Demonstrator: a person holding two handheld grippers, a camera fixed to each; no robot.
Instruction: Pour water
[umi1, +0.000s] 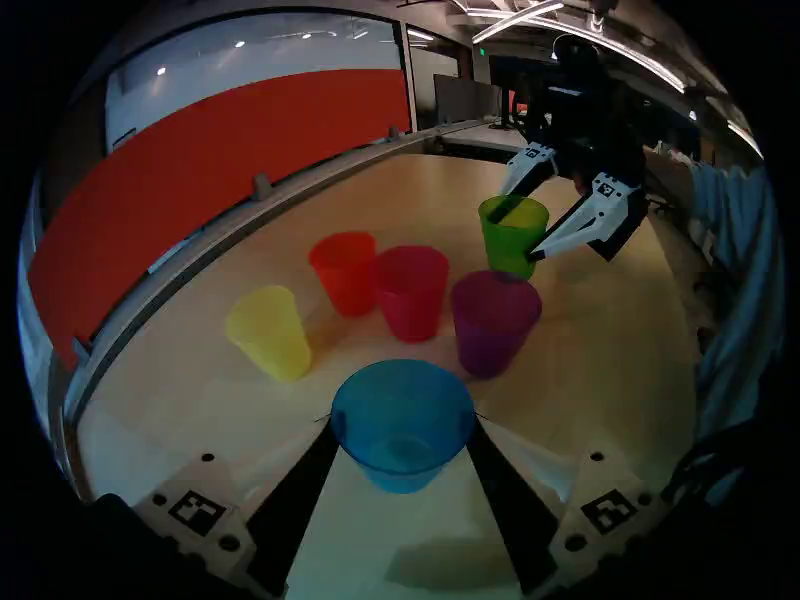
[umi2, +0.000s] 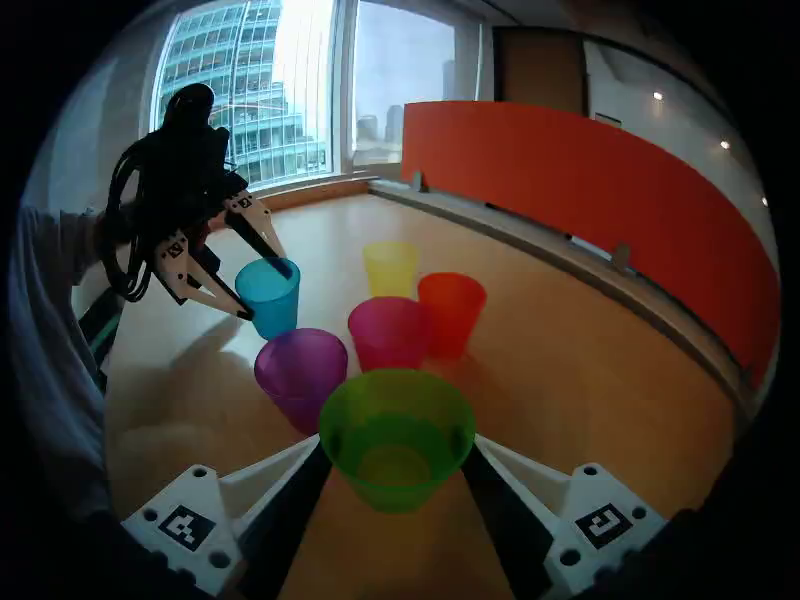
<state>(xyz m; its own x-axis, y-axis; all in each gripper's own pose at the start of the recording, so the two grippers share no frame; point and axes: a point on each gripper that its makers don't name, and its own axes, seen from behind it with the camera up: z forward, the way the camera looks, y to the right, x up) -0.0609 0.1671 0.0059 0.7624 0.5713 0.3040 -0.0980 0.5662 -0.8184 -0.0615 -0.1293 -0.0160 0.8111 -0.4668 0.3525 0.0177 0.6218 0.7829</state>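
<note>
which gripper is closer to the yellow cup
Left. The left gripper, holding the blue cup, is close beside the yellow cup; the right gripper, holding the green cup, is beyond the purple cup.

Blue cup (umi1: 403, 425), green cup (umi2: 397, 435), purple cup (umi1: 493, 320), orange wall panel (umi1: 200, 170)

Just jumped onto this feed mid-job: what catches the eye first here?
Four bright cups cluster on the wooden table: yellow cup, orange cup, red cup and purple cup. On either side of them, the left gripper grips a blue cup between its fingers and the right gripper a green cup. A long orange panel runs along the table's edge.
</note>
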